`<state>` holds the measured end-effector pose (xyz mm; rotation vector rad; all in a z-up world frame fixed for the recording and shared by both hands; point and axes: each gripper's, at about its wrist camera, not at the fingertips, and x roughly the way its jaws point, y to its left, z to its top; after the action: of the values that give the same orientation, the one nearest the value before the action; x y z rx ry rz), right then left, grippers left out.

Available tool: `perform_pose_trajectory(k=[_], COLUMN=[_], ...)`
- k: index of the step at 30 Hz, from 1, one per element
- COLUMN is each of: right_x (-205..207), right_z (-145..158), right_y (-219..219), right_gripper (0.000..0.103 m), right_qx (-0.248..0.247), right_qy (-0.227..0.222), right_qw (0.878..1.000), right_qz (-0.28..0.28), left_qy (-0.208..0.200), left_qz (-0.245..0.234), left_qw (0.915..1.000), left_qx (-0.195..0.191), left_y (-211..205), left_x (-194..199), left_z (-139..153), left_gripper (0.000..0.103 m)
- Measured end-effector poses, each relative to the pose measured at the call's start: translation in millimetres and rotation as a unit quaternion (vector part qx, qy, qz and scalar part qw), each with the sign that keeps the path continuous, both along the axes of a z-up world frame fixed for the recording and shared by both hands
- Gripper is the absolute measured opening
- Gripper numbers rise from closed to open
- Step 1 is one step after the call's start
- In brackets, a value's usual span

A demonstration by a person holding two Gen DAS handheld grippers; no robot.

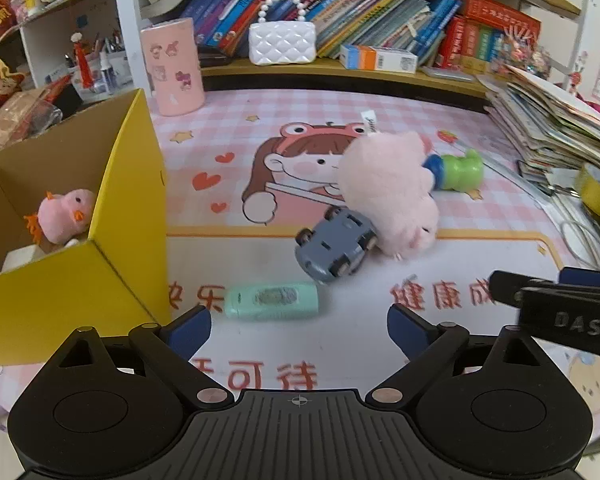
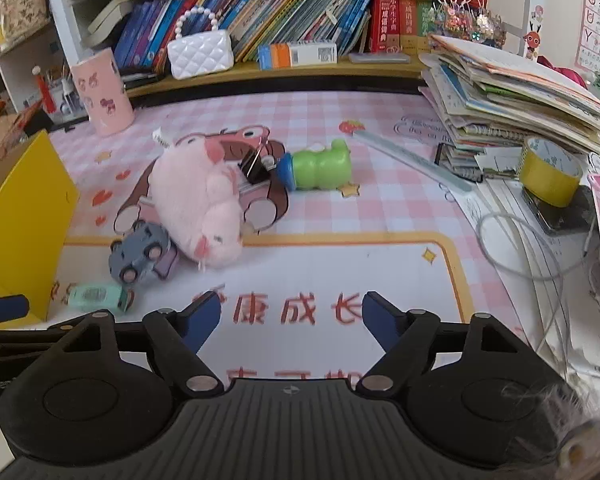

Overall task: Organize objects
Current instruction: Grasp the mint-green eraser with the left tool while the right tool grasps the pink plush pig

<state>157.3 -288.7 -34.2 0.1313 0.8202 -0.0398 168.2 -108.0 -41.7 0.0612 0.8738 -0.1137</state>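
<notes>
A yellow cardboard box point(image 1: 132, 184) stands at the left of the desk mat and holds a small pink plush point(image 1: 66, 216). On the mat lie a mint-green tube point(image 1: 272, 301), an overturned grey toy car point(image 1: 334, 250), a pink plush pig point(image 1: 388, 192) and a green toy bottle with a blue cap point(image 1: 458, 170). My left gripper point(image 1: 299, 330) is open and empty, just in front of the tube. My right gripper point(image 2: 291, 316) is open and empty over the mat, nearer than the pig point(image 2: 198, 204), car point(image 2: 142, 256), bottle point(image 2: 320, 166) and a black binder clip point(image 2: 254, 170).
A pink cylinder holder point(image 1: 174, 66) and a white quilted purse point(image 1: 282, 42) stand at the back under a bookshelf. A stack of books point(image 2: 512, 96), a yellow tape roll point(image 2: 550, 174), a ruler point(image 2: 412, 158) and a loose cable point(image 2: 516, 240) crowd the right side.
</notes>
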Motion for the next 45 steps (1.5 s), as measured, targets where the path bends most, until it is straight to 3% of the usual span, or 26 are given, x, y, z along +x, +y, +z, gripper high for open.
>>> perform_pose_trajectory(k=[10,12,15,18,25,31,35,37,39,45], right_x=[21.3,24.7,28.7,34.5,66.0,104.5,125.1,129.7,129.6,111.7], right_z=[6.1,6.3,5.4,4.8,7.1,-1.7,-17.2,-26.3,-27.8,-5.5], right_y=[-3.8,-4.2,-3.8,-2.8,14.4,44.5,53.8,53.9,50.4,35.0], right_gripper=[0.077,0.077,0.077,0.078,0.094,0.096,0.090,0.071,0.062,0.059], right_qx=[-0.013,-0.015,-0.015,-0.009,0.034,0.029,0.025,0.026,0.034,0.052], right_qy=[-0.021,-0.023,-0.024,-0.026,-0.045,-0.049,-0.018,0.002,0.000,-0.058], right_qw=[0.999,0.999,0.999,0.999,0.995,0.991,0.992,0.992,0.992,0.993], right_qz=[0.021,0.028,0.037,0.044,0.082,0.124,0.123,0.121,0.118,0.088], left_qy=[0.021,0.033,0.047,0.052,0.043,0.041,0.039,0.037,0.036,0.028], left_qz=[0.060,0.067,0.072,0.069,0.054,0.047,0.058,0.064,0.068,0.069], left_qw=[0.9977,0.9970,0.9963,0.9962,0.9970,0.9971,0.9966,0.9963,0.9961,0.9960], left_qx=[0.023,0.024,0.007,0.002,-0.033,-0.044,-0.044,-0.044,-0.044,-0.049], left_y=[-1.4,-0.7,3.4,5.4,18.9,26.4,34.2,37.1,39.1,40.0], left_x=[38.0,43.0,46.1,45.0,26.6,9.9,3.0,0.6,-2.8,-8.3], left_z=[-30.5,-37.2,-44.3,-41.5,-18.2,-7.5,-5.8,-5.2,-3.9,-2.2], left_gripper=[0.093,0.090,0.073,0.069,0.069,0.069,0.069,0.069,0.069,0.069])
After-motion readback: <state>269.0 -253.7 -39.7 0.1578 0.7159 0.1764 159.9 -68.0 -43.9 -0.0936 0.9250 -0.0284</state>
